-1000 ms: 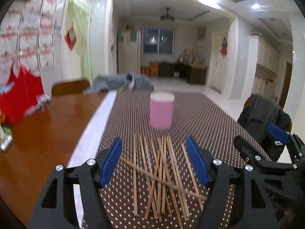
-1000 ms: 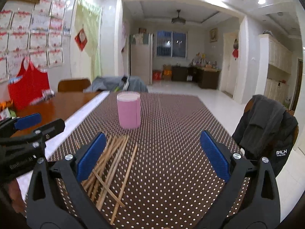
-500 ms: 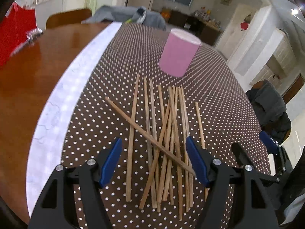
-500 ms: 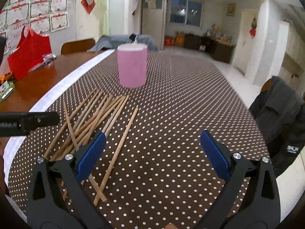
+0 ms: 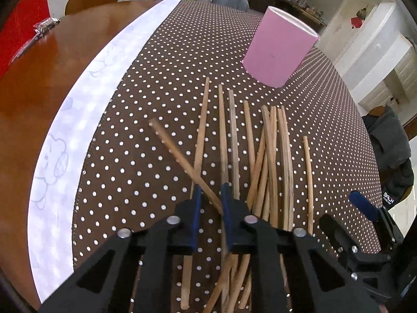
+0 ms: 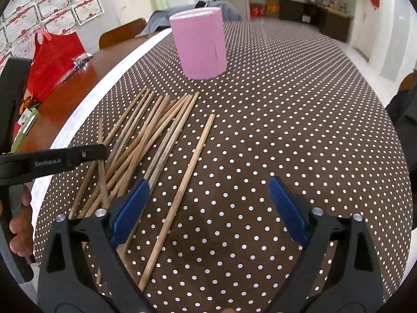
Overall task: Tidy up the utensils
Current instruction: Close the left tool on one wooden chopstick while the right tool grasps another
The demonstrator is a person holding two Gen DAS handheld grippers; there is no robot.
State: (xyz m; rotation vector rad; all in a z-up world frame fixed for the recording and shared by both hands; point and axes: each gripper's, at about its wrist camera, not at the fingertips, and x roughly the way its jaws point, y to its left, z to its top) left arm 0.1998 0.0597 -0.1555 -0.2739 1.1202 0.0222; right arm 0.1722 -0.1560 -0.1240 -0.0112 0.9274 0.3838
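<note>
The chopsticks [image 5: 271,156] lie in a loose, crossed heap on the dotted cloth [image 5: 161,83] of the worktop, toward its near edge, just short of the upright pink cup [image 5: 280,52]. They look light, stiff, thin and smooth, so likely to roll or pivot unless pinched near mid-length. The left tongs [image 5: 211,208] are closing around the one diagonal stick [image 5: 182,159] lying across the heap, while the right tongs [image 6: 208,208] gape wide above the stray chopstick [image 6: 182,187], just beginning to close and gripping nothing.

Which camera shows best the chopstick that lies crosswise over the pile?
The left wrist view: the crosswise chopstick runs slanting into the closing left gripper, its far end plain. In the right wrist view the left gripper's black body hides most of it.
</note>
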